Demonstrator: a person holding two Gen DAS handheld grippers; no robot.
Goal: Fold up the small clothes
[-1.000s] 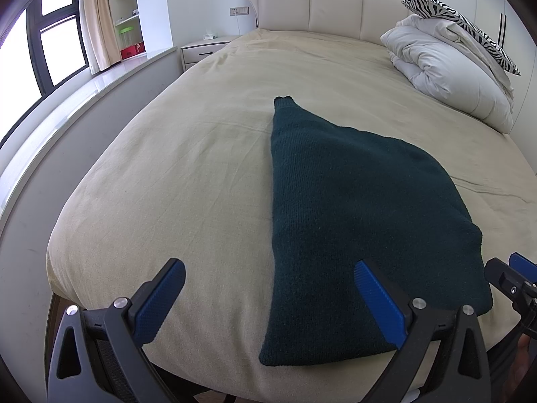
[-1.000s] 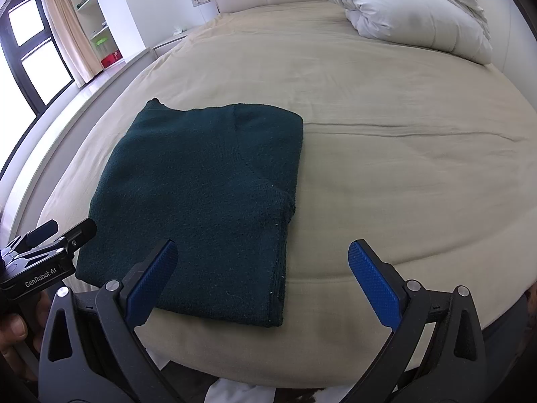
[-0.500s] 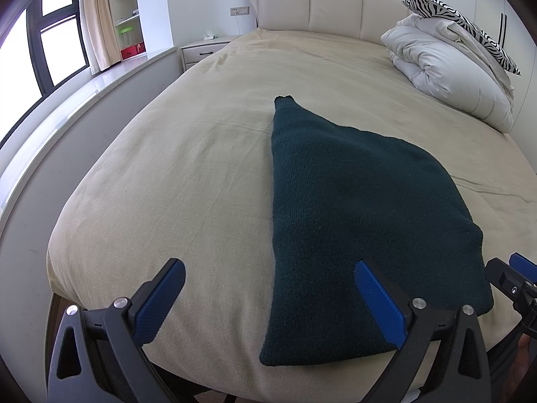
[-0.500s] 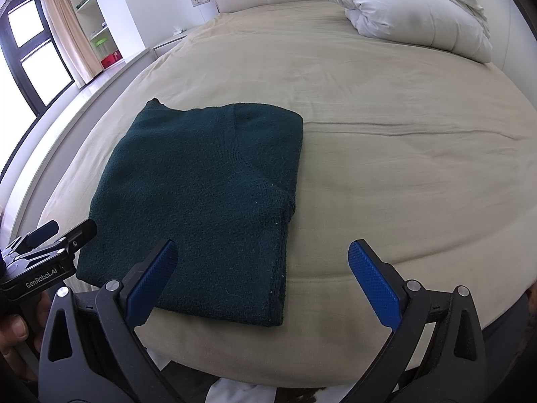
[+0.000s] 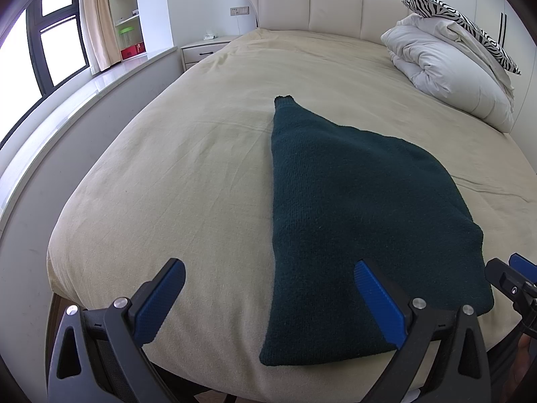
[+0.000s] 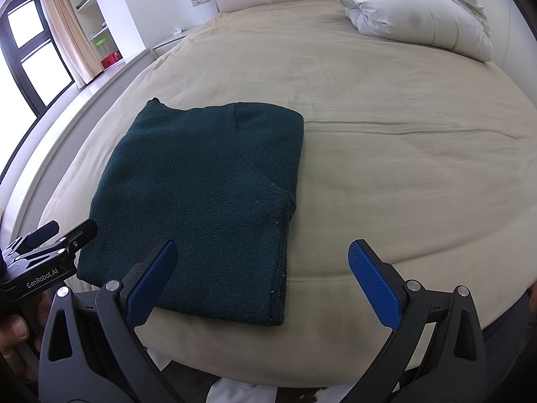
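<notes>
A dark green knitted garment (image 5: pixel 352 211) lies folded flat on the beige bed, near its front edge; in the right wrist view (image 6: pixel 208 198) it shows as a neat rectangle with layered edges on its right side. My left gripper (image 5: pixel 268 299) is open and empty, held just off the bed's front edge over the garment's left corner. My right gripper (image 6: pixel 263 282) is open and empty, in front of the garment's right corner. Each gripper shows at the edge of the other's view.
The beige bed (image 5: pixel 188 174) has a padded headboard (image 5: pixel 322 3). A white duvet (image 5: pixel 449 77) with a zebra-print pillow (image 5: pixel 463 23) lies at the far right. A nightstand (image 5: pixel 204 50), window ledge and shelves are on the left.
</notes>
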